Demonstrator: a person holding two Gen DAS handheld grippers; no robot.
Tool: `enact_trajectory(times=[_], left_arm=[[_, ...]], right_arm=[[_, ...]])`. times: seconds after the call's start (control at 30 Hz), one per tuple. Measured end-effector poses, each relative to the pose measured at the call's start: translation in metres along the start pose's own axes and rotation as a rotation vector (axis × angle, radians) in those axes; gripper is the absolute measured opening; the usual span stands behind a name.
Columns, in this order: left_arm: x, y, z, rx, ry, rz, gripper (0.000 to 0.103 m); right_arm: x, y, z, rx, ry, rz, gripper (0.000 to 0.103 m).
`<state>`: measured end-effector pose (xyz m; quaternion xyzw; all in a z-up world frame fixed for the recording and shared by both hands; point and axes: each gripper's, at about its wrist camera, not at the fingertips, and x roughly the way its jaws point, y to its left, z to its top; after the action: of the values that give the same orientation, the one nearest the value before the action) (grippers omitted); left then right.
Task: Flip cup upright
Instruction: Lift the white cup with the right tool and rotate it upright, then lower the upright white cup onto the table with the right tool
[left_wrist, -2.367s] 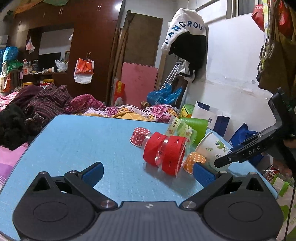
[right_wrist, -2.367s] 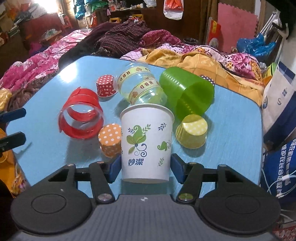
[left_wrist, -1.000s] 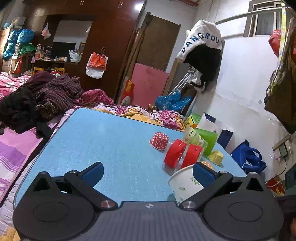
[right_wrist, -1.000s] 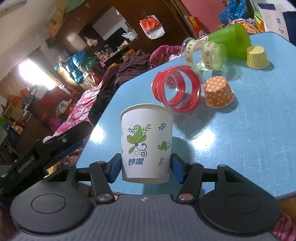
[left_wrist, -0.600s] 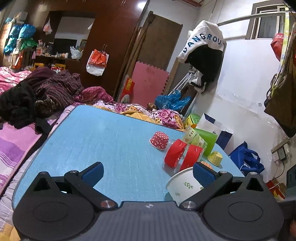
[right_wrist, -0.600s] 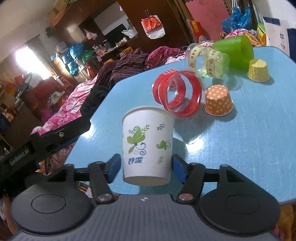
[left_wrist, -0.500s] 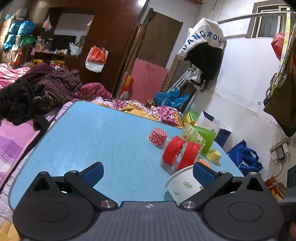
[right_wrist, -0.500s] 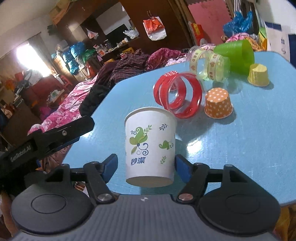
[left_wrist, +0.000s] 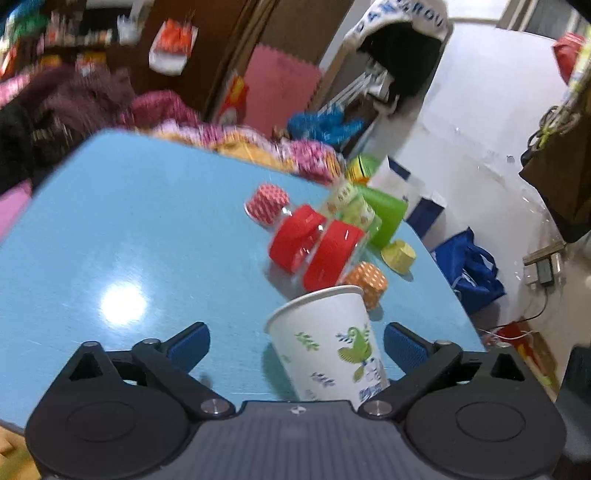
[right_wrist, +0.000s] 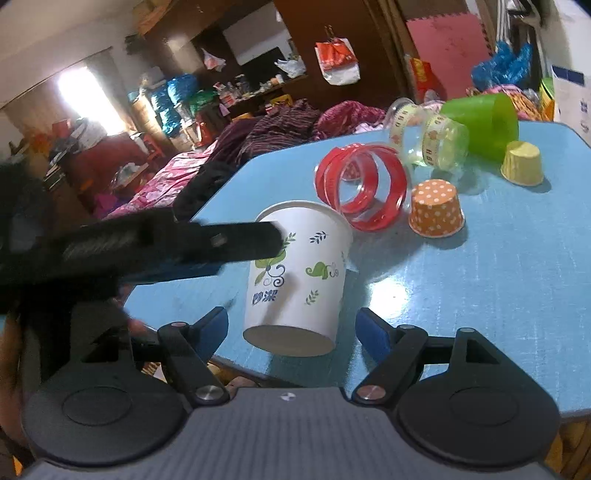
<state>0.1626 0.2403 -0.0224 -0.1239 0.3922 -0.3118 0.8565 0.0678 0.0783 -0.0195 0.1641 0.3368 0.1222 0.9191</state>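
Observation:
A white paper cup with green leaf print (right_wrist: 295, 273) stands mouth up, tilted, near the front corner of the blue table (right_wrist: 498, 280). My right gripper (right_wrist: 291, 325) is open, its blue pads on either side of the cup's base and clear of it. The cup also shows in the left wrist view (left_wrist: 328, 347), between the wide-open fingers of my left gripper (left_wrist: 295, 343). One left finger (right_wrist: 207, 243) reaches across in front of the cup's rim in the right wrist view.
Behind the cup lie a clear tumbler with red bands (right_wrist: 364, 184), an orange dotted cupcake cup (right_wrist: 436, 214), a yellow one (right_wrist: 522, 168), a clear jar (right_wrist: 428, 142), a green cup on its side (right_wrist: 480, 125) and a red dotted cup (left_wrist: 267, 205). Table edges are close on the near side.
My right gripper has opened and let go of the cup, which now rests tilted on the table. My left gripper has moved in around the cup.

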Motion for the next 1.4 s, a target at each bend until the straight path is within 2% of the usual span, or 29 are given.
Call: enact_trajectory(times=[0.23, 0.47, 0.53, 0.77, 0.87, 0.93, 1.1, 1.27, 1.4], left_arm=[[0.021, -0.009, 0.002, -0.019, 0.082, 0.021, 0.092], [0.022, -0.022, 0.009, -0.002, 0.073, 0.073, 0.083], [0.024, -0.022, 0.01, 0.004, 0.083, 0.078, 0.077], [0.025, -0.028, 0.012, 0.04, 0.06, 0.116, 0.076], [0.022, -0.03, 0.011, 0.077, 0.041, 0.074, 0.076], [0.017, -0.033, 0.009, 0.116, 0.005, 0.052, 0.076], [0.0, -0.036, 0.002, 0.202, -0.156, 0.079, 0.076], [-0.01, -0.038, -0.008, 0.277, -0.276, 0.076, 0.076], [-0.018, -0.046, -0.028, 0.39, -0.441, 0.091, 0.076]], right_arm=[[-0.008, -0.01, -0.01, -0.014, -0.015, 0.03, 0.078], [-0.007, -0.007, -0.012, -0.058, -0.006, 0.043, 0.075], [-0.008, -0.006, -0.013, -0.059, -0.01, 0.048, 0.074], [-0.004, -0.006, -0.01, -0.064, 0.0, 0.064, 0.07], [-0.004, -0.004, -0.012, -0.073, 0.002, 0.074, 0.07], [-0.007, -0.006, -0.012, -0.074, 0.001, 0.08, 0.07], [-0.018, -0.022, -0.015, -0.035, -0.025, 0.095, 0.07], [-0.023, -0.035, -0.016, 0.0, -0.057, 0.095, 0.071], [-0.031, -0.04, -0.02, 0.006, -0.105, 0.078, 0.071]])
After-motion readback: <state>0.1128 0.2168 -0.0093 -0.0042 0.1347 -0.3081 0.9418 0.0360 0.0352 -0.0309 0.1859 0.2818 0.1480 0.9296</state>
